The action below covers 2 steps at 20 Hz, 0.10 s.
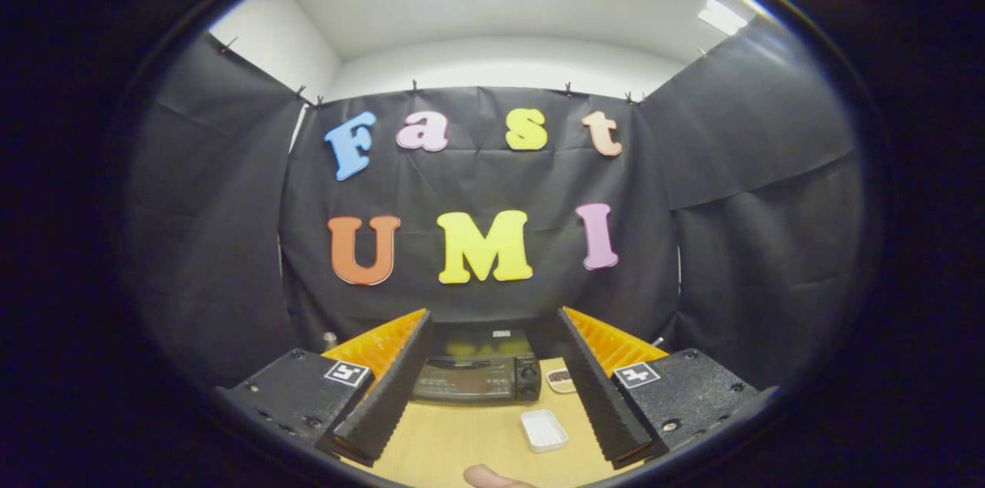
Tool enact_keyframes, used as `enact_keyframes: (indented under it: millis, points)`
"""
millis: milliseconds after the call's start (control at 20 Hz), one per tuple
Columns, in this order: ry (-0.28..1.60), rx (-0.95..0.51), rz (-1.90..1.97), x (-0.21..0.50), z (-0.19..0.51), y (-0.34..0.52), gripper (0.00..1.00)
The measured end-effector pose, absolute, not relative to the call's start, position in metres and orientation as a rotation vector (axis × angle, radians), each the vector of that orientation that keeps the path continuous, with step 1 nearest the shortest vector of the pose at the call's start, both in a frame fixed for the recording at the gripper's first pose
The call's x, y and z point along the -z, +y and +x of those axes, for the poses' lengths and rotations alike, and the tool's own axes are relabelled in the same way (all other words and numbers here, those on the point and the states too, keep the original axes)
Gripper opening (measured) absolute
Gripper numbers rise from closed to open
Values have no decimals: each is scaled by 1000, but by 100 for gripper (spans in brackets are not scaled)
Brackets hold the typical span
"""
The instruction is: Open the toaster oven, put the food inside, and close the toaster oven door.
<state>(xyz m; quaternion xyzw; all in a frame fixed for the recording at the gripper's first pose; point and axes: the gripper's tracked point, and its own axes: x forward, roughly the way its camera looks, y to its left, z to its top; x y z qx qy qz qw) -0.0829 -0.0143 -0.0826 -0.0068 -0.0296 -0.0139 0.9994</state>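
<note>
Holding the gripper (492, 384) high above the table (454, 442), we keep its fingers wide apart with nothing between them, so the whole scene sits framed in the gap. Left to right: the oven (475, 376) stands beyond the fingers at the table's back, its door shut; we cannot tell whether food lies inside. Beside its right end sits a small dish (559, 379) holding something dark, probably the food. Nearer us, an empty white tray (543, 429) lies just inside the right finger.
</note>
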Motion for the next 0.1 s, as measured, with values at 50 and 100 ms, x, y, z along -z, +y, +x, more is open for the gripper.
enact_keyframes:
  millis: [50,100]
  points:
    - [-55,42,-4,85,-82,-15,100]
    - [-48,58,5,86,-80,-15,100]
